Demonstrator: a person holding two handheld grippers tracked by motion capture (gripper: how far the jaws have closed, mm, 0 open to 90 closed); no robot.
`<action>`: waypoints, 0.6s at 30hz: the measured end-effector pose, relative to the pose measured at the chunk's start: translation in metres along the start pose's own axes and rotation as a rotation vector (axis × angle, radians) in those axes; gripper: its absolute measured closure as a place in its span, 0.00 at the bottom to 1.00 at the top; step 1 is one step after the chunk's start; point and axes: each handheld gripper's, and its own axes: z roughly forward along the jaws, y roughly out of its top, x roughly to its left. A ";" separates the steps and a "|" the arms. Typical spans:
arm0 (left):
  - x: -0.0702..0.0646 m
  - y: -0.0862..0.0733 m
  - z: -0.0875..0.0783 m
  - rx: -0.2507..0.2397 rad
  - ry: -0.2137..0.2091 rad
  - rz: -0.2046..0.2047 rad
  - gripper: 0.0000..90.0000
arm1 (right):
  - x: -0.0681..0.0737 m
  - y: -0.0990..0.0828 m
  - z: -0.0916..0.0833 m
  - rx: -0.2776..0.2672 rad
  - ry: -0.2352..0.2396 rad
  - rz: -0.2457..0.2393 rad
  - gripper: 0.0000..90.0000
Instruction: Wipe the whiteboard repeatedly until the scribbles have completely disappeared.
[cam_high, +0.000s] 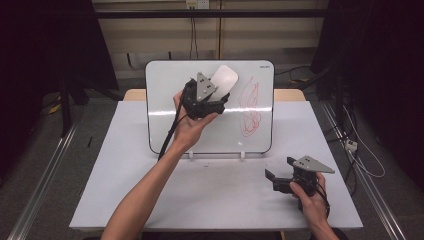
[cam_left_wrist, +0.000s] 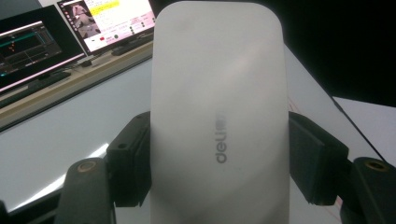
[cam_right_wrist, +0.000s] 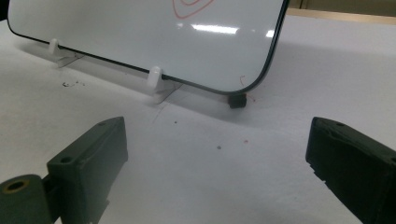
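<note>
A white whiteboard (cam_high: 165, 100) stands tilted on clip feet at the back of the table, with a red scribble (cam_high: 251, 107) on its right half. My left gripper (cam_high: 216, 96) is raised in front of the board's upper middle, shut on a white rounded eraser (cam_high: 223, 79) that lies against or just off the board, left of the scribble. In the left gripper view the eraser (cam_left_wrist: 217, 116), marked "deli", sits clamped between both pads (cam_left_wrist: 133, 161). My right gripper (cam_high: 278, 167) rests low at the table's front right, open and holding nothing (cam_right_wrist: 217, 158), facing the board's lower right corner (cam_right_wrist: 261, 74).
The white table (cam_high: 200, 200) has small dark specks near the board's white clip feet (cam_right_wrist: 154, 77). A small black piece (cam_right_wrist: 237, 100) sits under the board's corner. Monitors (cam_left_wrist: 70, 28) stand beyond the table. Cables (cam_high: 360, 150) lie on the floor at right.
</note>
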 end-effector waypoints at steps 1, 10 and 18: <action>-0.001 0.001 0.002 0.002 0.003 0.010 0.35 | 0.000 0.000 0.000 0.003 0.004 0.000 0.06; -0.005 0.005 0.021 0.021 -0.008 0.042 0.35 | 0.000 0.000 -0.001 -0.005 0.009 0.005 0.06; -0.002 0.010 0.035 0.039 0.003 0.059 0.35 | -0.001 0.000 -0.001 -0.001 0.012 0.007 0.06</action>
